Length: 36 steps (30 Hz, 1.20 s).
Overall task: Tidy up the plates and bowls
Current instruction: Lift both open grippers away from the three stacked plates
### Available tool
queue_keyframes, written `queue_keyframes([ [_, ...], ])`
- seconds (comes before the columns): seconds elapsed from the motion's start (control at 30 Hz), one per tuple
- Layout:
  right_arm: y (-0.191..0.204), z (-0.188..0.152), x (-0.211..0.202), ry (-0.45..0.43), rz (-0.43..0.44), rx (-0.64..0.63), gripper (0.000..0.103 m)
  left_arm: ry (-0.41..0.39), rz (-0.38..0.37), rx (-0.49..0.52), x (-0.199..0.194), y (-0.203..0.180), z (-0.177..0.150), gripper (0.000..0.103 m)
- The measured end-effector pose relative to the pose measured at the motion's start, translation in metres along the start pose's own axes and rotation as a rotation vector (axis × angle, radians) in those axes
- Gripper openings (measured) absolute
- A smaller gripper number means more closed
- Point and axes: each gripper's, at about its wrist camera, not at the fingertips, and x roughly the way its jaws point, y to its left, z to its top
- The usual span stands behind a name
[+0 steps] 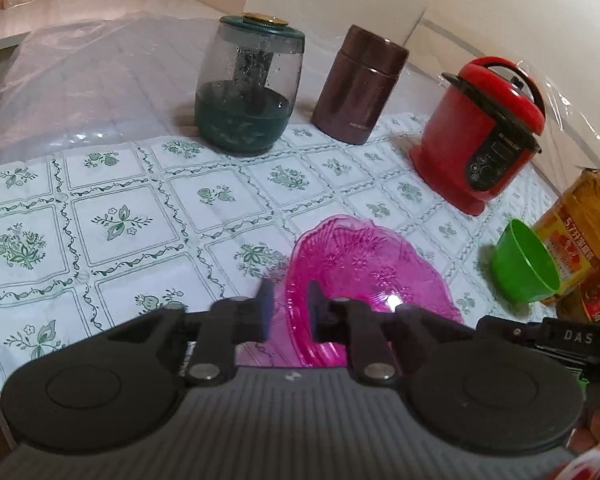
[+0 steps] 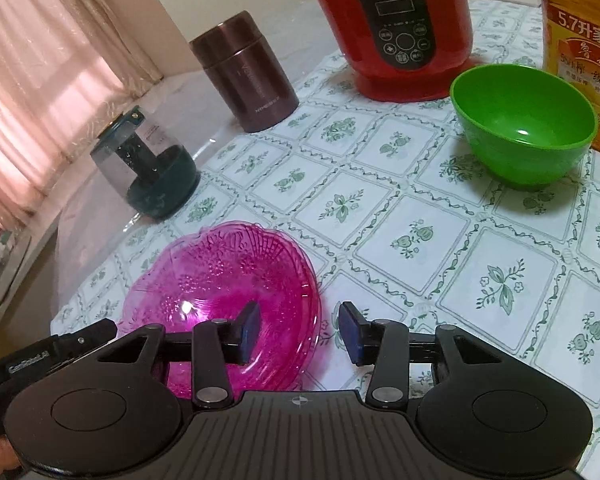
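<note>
Pink clear plate [image 2: 220, 300] lies on counter [image 2: 440, 240] near its front edge, near rim hidden behind both tongs. Left tongs [image 1: 289, 306] clamped on plate's left rim. Right tongs [image 2: 298, 330] apart, straddling its right rim. Green bowl [image 2: 524, 124] well apart, beside oil bottle [image 2: 584, 40], bottle cut off.

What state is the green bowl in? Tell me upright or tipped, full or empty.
Upright and empty. The green bowl sits on its base on the tablecloth, mouth up, and its bare inside shows only a glint of light.
</note>
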Motion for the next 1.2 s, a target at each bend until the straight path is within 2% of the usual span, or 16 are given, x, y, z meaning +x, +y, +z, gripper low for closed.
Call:
queue_keyframes([
  [0.07, 0.000, -0.001, 0.002, 0.002, 0.000, 0.002, 0.044, 0.010, -0.011, 0.002, 0.004, 0.000, -0.002, 0.007],
  [0.43, -0.005, -0.004, 0.011, 0.022, -0.006, 0.006, 0.044, 0.032, -0.020, 0.000, 0.016, -0.002, -0.009, 0.007],
  [0.73, -0.001, -0.014, -0.014, 0.015, 0.005, 0.020, 0.044, 0.000, -0.034, -0.033, -0.018, -0.008, -0.021, 0.007],
  [0.97, 0.006, -0.049, -0.048, 0.054, -0.009, -0.019, 0.044, 0.015, -0.068, -0.010, -0.053, -0.033, -0.046, 0.008],
  [1.0, 0.006, -0.054, -0.054, 0.055, -0.013, -0.021, 0.045, 0.015, -0.072, -0.003, -0.058, -0.038, -0.050, 0.009],
  [1.07, 0.004, -0.063, -0.066, 0.059, -0.017, -0.016, 0.047, 0.017, -0.079, 0.013, -0.066, -0.046, -0.057, 0.017],
  [1.13, 0.002, -0.072, -0.080, 0.061, -0.015, -0.006, 0.057, 0.019, -0.084, 0.020, -0.075, -0.052, -0.063, 0.020],
  [1.2, 0.000, -0.078, -0.094, 0.055, -0.010, -0.010, 0.061, 0.018, -0.082, 0.029, -0.084, -0.059, -0.070, 0.023],
])
